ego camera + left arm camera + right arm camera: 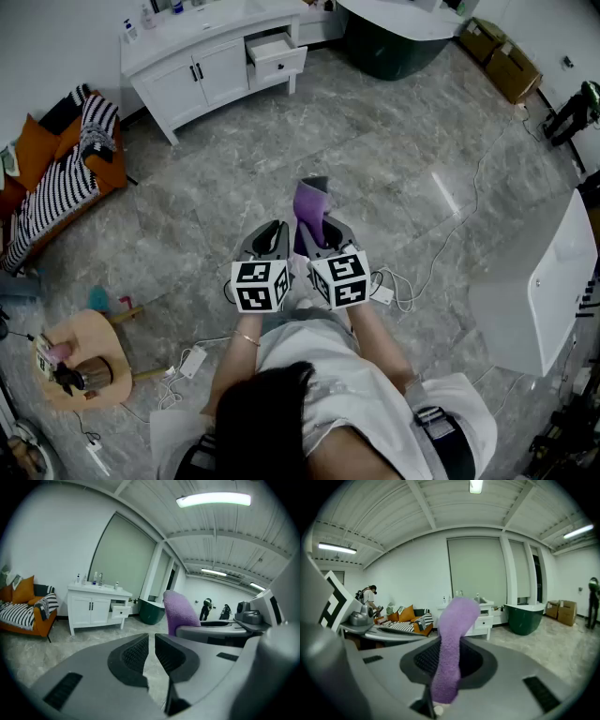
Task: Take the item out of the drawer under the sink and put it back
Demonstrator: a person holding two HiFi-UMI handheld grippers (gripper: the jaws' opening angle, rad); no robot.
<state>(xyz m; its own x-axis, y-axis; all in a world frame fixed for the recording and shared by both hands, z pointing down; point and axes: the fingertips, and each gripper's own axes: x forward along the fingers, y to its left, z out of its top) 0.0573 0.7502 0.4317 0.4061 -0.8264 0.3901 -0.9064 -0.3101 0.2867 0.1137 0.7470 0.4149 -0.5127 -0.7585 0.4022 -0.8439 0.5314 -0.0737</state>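
My right gripper [322,232] is shut on a purple fuzzy cloth [310,201], which stands up between its jaws [453,634] and also shows in the left gripper view [180,611]. Close beside it on the left, my left gripper [273,236] is shut, its pads [132,654] holding nothing. Both are held over the grey floor in mid-room, well short of the white sink cabinet [199,67] at the far wall. The cabinet's right-hand drawer [277,52] stands pulled out [120,612]; what is inside it cannot be seen.
A dark green bathtub [392,44] stands right of the cabinet, with cardboard boxes [502,56] beyond. An orange sofa with a striped blanket [62,173] lines the left wall. There is a white cabinet [547,292] at right, cables [413,281] on the floor, and a round wooden stool [86,361] at lower left.
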